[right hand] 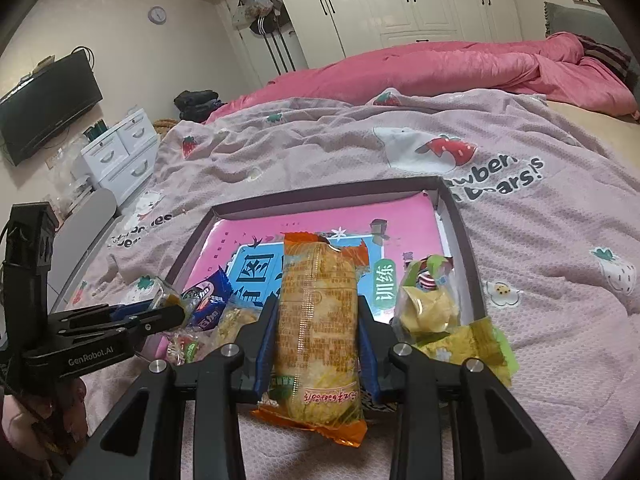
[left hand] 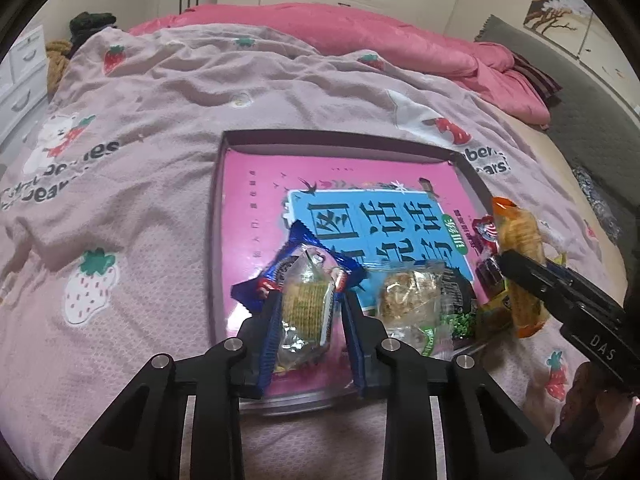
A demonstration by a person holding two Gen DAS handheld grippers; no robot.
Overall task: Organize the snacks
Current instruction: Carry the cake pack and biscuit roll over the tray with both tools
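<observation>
While we are reaching over the bed [left hand: 168,128], our left gripper [left hand: 310,300] is squeezing a clear cracker pack [left hand: 307,304] between its fingers, just above the pink box [left hand: 256,184]. Our right gripper [right hand: 318,316] is holding an orange snack bag [right hand: 316,332] between its fingers, over the box's near edge.

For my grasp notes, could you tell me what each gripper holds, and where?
Left gripper: clear cracker packet, pinched across its middle. Right gripper: orange snack pack, gripped across its sides, mid-length.
</observation>
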